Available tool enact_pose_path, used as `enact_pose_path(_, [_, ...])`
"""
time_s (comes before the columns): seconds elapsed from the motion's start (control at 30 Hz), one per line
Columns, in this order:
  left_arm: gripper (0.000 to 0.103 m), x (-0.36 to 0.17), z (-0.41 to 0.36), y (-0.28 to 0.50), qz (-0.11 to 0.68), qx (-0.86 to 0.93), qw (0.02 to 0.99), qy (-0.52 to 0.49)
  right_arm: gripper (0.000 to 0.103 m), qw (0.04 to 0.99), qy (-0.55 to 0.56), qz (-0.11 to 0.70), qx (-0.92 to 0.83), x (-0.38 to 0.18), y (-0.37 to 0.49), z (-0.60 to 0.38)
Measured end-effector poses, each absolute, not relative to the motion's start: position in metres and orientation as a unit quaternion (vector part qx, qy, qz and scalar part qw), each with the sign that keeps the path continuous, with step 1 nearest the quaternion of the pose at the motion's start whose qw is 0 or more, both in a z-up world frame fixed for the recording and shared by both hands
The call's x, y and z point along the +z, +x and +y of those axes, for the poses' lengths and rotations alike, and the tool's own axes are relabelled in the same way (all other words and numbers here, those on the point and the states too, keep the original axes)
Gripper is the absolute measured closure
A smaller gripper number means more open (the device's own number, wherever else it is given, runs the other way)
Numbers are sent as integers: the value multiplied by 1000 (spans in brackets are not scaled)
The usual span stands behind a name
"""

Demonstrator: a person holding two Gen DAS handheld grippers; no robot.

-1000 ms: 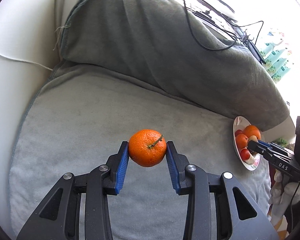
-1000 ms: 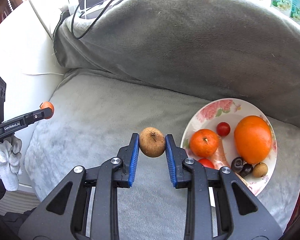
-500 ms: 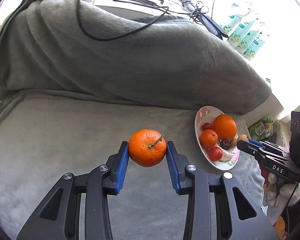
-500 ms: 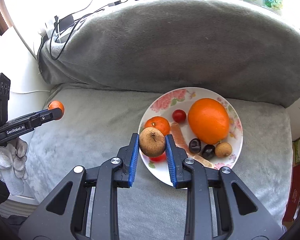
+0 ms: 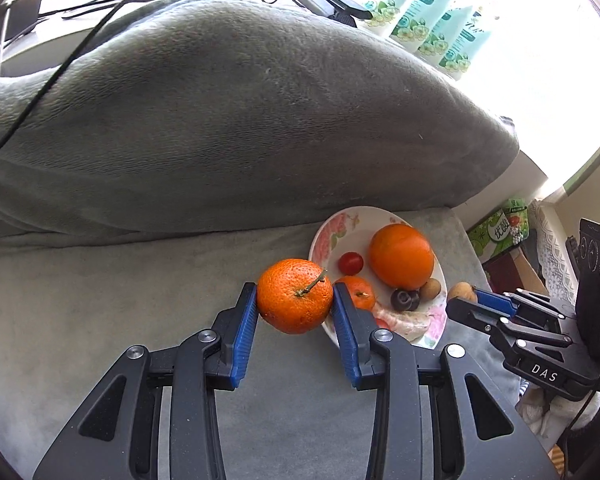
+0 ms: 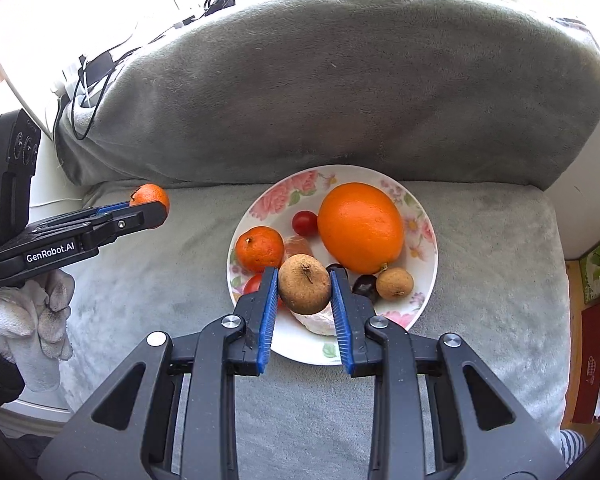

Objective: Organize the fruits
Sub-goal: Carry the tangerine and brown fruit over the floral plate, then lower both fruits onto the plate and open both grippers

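My left gripper (image 5: 295,304) is shut on a mandarin (image 5: 295,295) with a short stem, held above the grey cushion just left of a floral plate (image 5: 332,236). My right gripper (image 6: 305,292) is shut on a brown round fruit (image 6: 305,289), hanging over the near part of the floral plate (image 6: 424,248). On the plate lie a large orange (image 6: 360,227), a small mandarin (image 6: 259,249), a cherry tomato (image 6: 304,223), a dark plum (image 6: 365,285) and a small brown longan (image 6: 395,283). The left gripper (image 6: 150,204) with its mandarin (image 6: 150,196) shows at the left of the right wrist view.
A grey blanket-covered backrest (image 6: 340,88) rises behind the plate. Cables (image 5: 72,52) run over its top, and green-white cartons (image 5: 432,28) stand beyond. A white-gloved hand (image 6: 32,320) holds the left tool. The cushion's right edge (image 6: 556,240) drops beside boxes.
Both grippers have swept sideways toward the plate with their fruits still gripped. The right one now hangs over the plate; the left one has come close to its left rim.
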State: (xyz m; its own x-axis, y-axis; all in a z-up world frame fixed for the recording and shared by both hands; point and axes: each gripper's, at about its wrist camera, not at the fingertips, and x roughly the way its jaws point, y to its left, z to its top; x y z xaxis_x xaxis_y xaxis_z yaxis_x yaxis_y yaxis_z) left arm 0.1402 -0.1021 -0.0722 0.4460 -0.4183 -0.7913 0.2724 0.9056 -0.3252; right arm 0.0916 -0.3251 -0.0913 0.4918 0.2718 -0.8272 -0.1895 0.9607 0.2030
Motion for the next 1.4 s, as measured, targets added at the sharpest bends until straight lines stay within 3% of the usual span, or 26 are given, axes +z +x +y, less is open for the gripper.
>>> enact_pose_path(1.4, [67, -77, -177, 164, 503, -251, 827, -22, 75, 855, 45, 501, 129, -113, 110, -327])
